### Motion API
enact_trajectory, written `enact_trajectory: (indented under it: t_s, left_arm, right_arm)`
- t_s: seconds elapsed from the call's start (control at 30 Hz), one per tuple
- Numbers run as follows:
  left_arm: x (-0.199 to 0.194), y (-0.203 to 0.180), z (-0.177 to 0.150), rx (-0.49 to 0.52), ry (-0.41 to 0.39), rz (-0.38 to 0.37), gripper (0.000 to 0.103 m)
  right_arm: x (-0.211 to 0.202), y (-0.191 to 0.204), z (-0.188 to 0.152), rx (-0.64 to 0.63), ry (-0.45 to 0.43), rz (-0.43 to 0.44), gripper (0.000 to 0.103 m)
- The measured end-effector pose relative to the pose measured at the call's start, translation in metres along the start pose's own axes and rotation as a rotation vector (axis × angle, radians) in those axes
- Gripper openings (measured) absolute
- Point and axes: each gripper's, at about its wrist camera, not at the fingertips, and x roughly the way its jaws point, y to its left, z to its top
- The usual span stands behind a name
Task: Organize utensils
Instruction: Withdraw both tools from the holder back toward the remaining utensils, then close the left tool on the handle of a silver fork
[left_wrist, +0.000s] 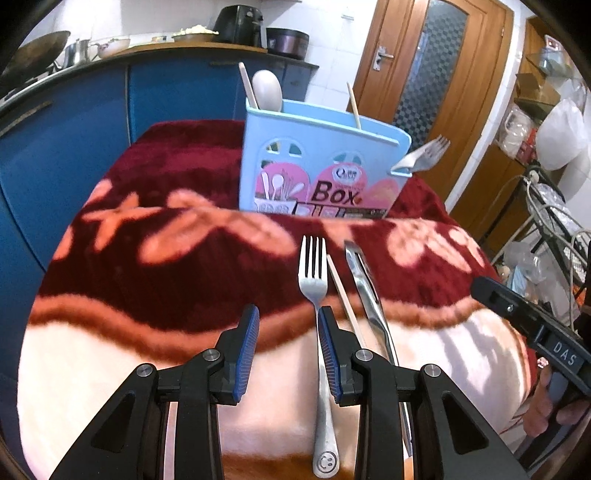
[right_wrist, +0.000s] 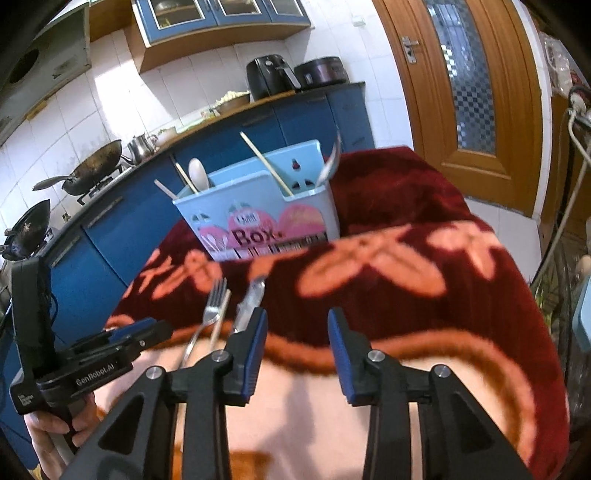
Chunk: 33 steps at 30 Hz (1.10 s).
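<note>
A steel fork (left_wrist: 313, 277) lies on the red and pink blanket (left_wrist: 147, 280), tines toward the blue utensil box (left_wrist: 317, 166). Beside it on the right lie a chopstick (left_wrist: 343, 295) and a pair of metal tongs (left_wrist: 364, 284). My left gripper (left_wrist: 288, 332) hovers open over the fork's handle, which runs along the inner side of its right finger (left_wrist: 328, 347). The box holds a white spoon (left_wrist: 266, 88), chopsticks and a fork (left_wrist: 424, 152). My right gripper (right_wrist: 298, 332) is open over bare blanket, with the tongs (right_wrist: 251, 297) and fork (right_wrist: 214, 306) just to its left.
Blue kitchen cabinets (right_wrist: 122, 236) with woks (right_wrist: 96, 166) and an air fryer (right_wrist: 269, 75) stand behind the table. A wooden door (right_wrist: 476, 92) is at the back right. A cluttered wire rack (left_wrist: 554, 221) stands past the table's right edge. A hand (right_wrist: 51, 435) holds the left gripper.
</note>
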Motion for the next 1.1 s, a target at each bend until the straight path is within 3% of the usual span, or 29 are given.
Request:
enact_trajectory:
  t_s: [0.6, 0.83, 1.1]
  left_arm:
    - [0.029, -0.012, 0.001, 0.050, 0.109, 0.003, 0.033]
    - [0.043, -0.022, 0.017, 0.188, 0.245, 0.008, 0.033]
    - [0.056, -0.026, 0.032, 0.229, 0.382, 0.003, 0.030]
  right_arm:
    - [0.006, -0.029, -0.019, 0.075, 0.038, 0.022, 0.041]
    - [0.004, -0.030, -0.020, 0.082, 0.027, 0.034, 0.043]
    - [0.005, -0.032, -0.021, 0.084, 0.025, 0.045, 0.044]
